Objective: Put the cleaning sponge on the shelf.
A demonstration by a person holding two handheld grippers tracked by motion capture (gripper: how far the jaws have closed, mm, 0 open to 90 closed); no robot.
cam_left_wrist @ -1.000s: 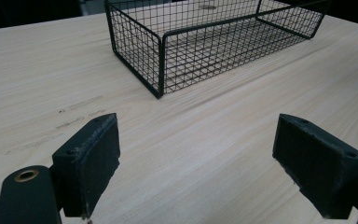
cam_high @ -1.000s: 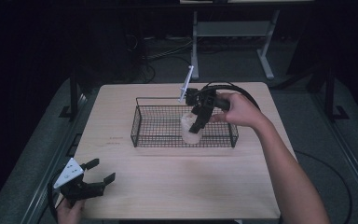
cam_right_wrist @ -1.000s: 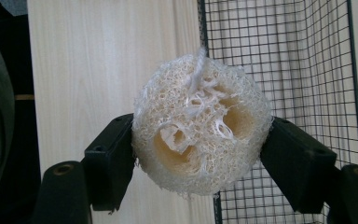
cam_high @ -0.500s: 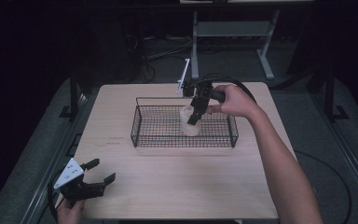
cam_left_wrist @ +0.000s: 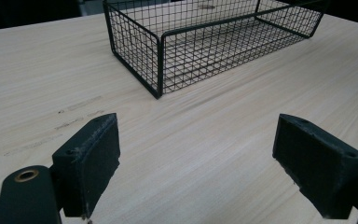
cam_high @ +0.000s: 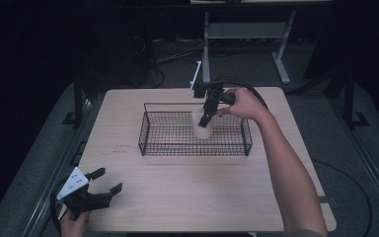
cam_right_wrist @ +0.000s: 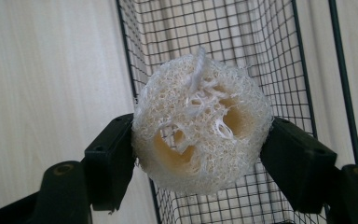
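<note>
High view. My right gripper sits just right of frame centre, tilted down into the wire basket, pinching a pale loofah piece. The loofah hangs inside the basket walls, toward the far middle; I cannot tell whether it touches the mesh floor. My left gripper rests at lower left on the wooden table, well apart from the basket, jaws spread, nothing between them.

Left gripper view. Both pads stand wide over bare wood. Basket corner in upper centre, near but not touching.

Right gripper view. Loofah at centre frame, seen end-on, clamped across its round flanks by my two pads. Open fibrous weave, hollow channels through the core, a loose string at the top. Basket mesh behind it, table to the left.

Handling, my judgement: very light, dry, springy; rough fibre gives good friction, so slipping is unlikely. It would crush a little under hard squeeze but is not fragile. Best hold is across the outer flanks, as now. String could snag on the wire.
</note>
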